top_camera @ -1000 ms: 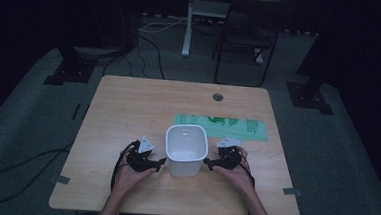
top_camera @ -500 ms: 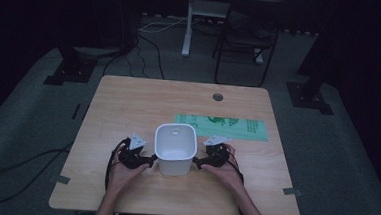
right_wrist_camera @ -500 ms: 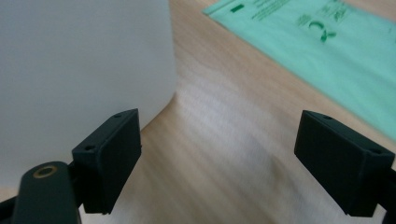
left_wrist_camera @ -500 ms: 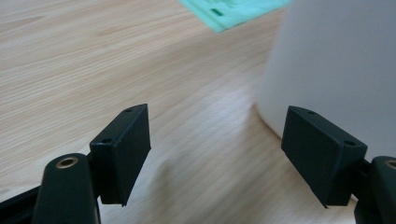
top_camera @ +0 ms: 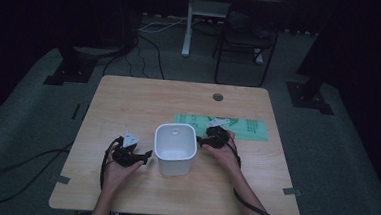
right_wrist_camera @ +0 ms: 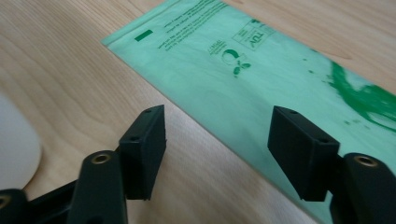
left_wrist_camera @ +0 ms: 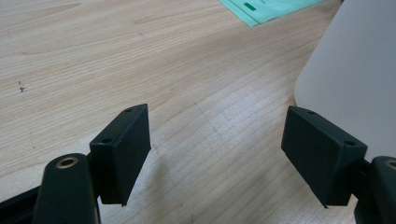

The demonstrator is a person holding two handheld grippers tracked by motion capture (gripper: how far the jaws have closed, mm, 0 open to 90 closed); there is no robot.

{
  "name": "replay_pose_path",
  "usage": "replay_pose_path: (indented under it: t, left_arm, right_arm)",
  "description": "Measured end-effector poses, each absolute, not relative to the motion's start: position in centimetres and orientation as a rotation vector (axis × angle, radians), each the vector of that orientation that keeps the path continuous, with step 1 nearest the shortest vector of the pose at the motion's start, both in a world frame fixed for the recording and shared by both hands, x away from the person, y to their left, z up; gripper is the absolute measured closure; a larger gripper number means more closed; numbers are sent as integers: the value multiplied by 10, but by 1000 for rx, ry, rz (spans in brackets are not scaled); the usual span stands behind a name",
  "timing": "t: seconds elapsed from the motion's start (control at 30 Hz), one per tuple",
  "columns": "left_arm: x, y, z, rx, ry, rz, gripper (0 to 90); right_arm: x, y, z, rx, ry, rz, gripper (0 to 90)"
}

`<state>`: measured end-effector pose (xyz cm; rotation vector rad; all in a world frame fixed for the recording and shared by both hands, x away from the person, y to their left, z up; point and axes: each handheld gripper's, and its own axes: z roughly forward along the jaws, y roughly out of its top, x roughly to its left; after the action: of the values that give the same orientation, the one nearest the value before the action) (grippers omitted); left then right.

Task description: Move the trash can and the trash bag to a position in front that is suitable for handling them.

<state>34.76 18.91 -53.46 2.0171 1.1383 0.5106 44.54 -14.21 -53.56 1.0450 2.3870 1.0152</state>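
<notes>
A white plastic bin (top_camera: 175, 147) stands upright and empty on the wooden table (top_camera: 144, 99). Just left of it, my left gripper (top_camera: 147, 156) rests low over the table; in the left gripper view its jaws (left_wrist_camera: 217, 144) are open over bare wood, with the bin's wall (left_wrist_camera: 355, 70) close on the right. A flat green bag (top_camera: 227, 126) lies right of the bin. My right gripper (top_camera: 209, 136) hovers at that bag's near edge. Its jaws (right_wrist_camera: 217, 140) are open and have just been closing, with nothing between them; the printed green bag (right_wrist_camera: 261, 70) lies just ahead.
A small round cable hole (top_camera: 217, 96) sits near the table's far edge. Beyond the table are a dark chair (top_camera: 248, 36), a white stand (top_camera: 188, 22) and cables on the grey floor. Cables trail from both grippers off the near edge.
The bin slid a little left between the two grippers, then stopped. My right gripper has left the bin's side and moved away toward the green bag. The left gripper has barely moved.
</notes>
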Motion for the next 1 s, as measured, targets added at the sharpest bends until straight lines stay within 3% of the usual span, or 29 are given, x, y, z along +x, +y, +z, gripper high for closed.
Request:
replay_pose_path:
  t: [0.13,0.27,0.47,0.53,0.67,1.0]
  left_arm:
    - [347,188,-535,2024,1133,512,247]
    - [347,188,-535,2029,1129,512,247]
    - [346,186,-536,2042,1124,514,247]
    - [346,186,-536,2042,1123,513,247]
    - [347,186,-536,2042,1124,509,246]
    - [347,182,-538,2059,1115,504,246]
  right_arm:
    - [455,-138,-542,1072,2404,1026,413]
    - [460,-139,-541,1091,2387,1014,512]
    - [465,-147,-538,1128,2384,993,821]
    - [464,-153,-537,1123,2409,995,883]
    - [456,-166,-535,1105,2462,998,900]
    - [396,-211,-527,818,2714,910,900]
